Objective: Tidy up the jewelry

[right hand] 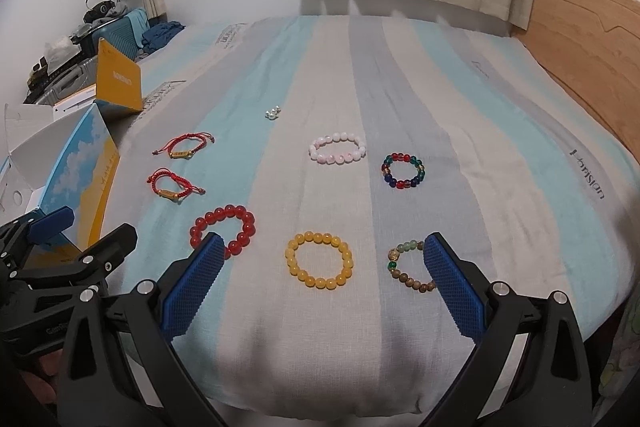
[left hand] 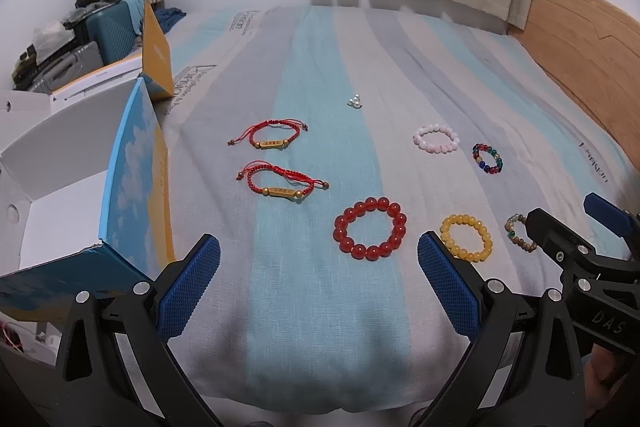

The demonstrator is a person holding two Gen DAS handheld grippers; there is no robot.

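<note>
Red glassy beads: left view is showing the red bead bracelet (left hand: 370,229) lying on the bed (left hand: 320,327) ahead of my spread, empty left hand-held gripper (left hand: 319,287). Right view: my right hand-held gripper (right hand: 325,285) is hanging spread over the yellow bead bracelet (right hand: 319,260); likely light, slippery, elastic, best pinched across one bead strand.

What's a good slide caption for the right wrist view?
Open right tool above yellow bead bracelet on striped bedspread.
</note>
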